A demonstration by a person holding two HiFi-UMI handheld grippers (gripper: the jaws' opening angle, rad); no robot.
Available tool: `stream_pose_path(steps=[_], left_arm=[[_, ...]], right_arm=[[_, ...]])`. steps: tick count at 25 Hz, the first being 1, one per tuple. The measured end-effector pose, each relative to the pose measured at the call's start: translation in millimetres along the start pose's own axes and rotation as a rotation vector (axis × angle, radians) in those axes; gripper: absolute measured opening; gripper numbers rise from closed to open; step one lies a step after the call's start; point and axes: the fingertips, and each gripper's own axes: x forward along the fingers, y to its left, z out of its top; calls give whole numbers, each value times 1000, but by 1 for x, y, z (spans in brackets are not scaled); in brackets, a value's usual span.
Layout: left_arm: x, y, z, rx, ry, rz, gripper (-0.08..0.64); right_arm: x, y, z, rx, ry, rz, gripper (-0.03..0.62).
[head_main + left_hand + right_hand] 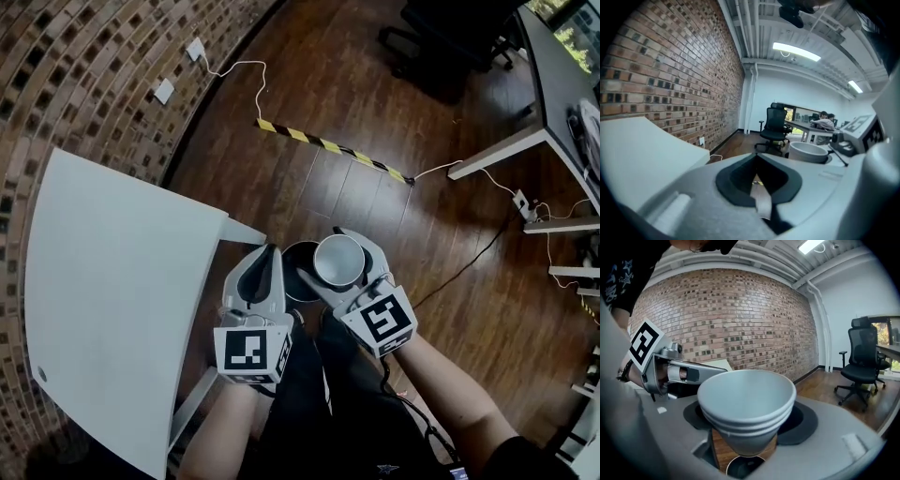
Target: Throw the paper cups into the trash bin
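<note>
The floor (pixel 356 103) is made of dark brown wood. A white table (pixel 112 281) stands on it next to the brick wall. Just beside the table a black trash bin (pixel 295 258) sits on the floor. Farther off, a yellow and black striped strip (pixel 328 145) lies flat on the wood. A thin white cable (pixel 246 67) runs from it to a white plug (pixel 195 49) by the wall. A black chair (pixel 441 37) and a grey desk (pixel 553 94) stand on the floor too.

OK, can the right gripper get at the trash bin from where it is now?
Probably yes. The right gripper holds the stacked paper cups just over the trash bin, whose dark mouth shows beneath them. The left gripper, jaws together, sits to one side, not covering the opening.
</note>
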Motion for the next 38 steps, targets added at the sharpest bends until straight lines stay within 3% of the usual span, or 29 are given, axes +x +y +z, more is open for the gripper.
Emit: stream_pose_path(steps=[6, 12, 23, 30, 38], left_arm=[[12, 6, -56, -46, 61, 12, 5], [28, 21, -95, -68, 77, 28, 5], [71, 62, -191, -24, 175, 51, 5], [79, 54, -265, -49, 268, 29, 5], [91, 64, -330, -66, 337, 21, 5]], right_arm=[[25, 5, -43, 16, 47, 52, 353], [43, 4, -75, 29, 44, 47, 354], [64, -16, -182, 53, 129, 15, 353], [72, -15, -264, 105, 232, 20, 354], [91, -11, -331, 163, 283, 0, 354]])
